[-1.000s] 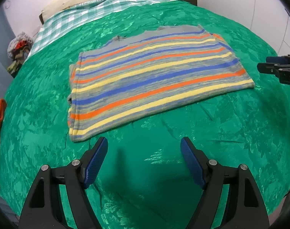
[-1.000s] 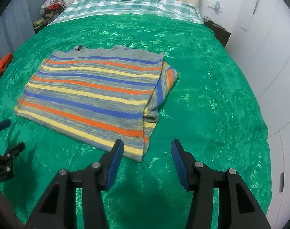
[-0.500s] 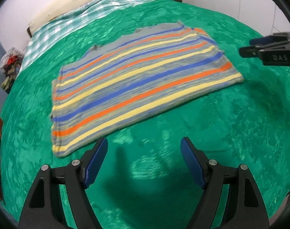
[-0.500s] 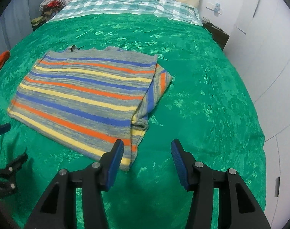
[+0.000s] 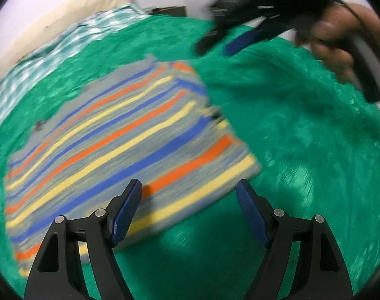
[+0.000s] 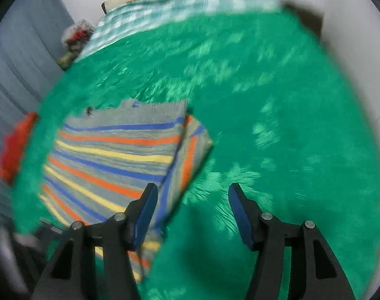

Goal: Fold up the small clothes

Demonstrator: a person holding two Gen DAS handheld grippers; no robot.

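A striped garment [image 5: 115, 137] in grey, blue, orange and yellow lies flat and partly folded on the green bedspread [image 5: 302, 150]. My left gripper [image 5: 190, 200] hangs open above its near right corner, nothing between the fingers. The right gripper [image 5: 219, 43] shows blurred at the top right of the left wrist view, held by a hand [image 5: 339, 42]. In the right wrist view the garment [image 6: 120, 155] lies left of centre, with a folded strip along its right edge. My right gripper [image 6: 192, 205] hovers over that near right edge, its jaws opening with nothing gripped.
A checked sheet [image 6: 165, 7] and a pale pillow [image 5: 65, 12] lie at the head of the bed. A red-orange cloth [image 6: 13, 150] rests at the bed's left edge. A heap of clothes [image 6: 75, 37] sits beside the bed near a grey curtain [image 6: 15, 75].
Both grippers have swept sideways toward the garment's right side, blurring the views. The right gripper now appears much closer in the left wrist view, and its jaws stand wider.
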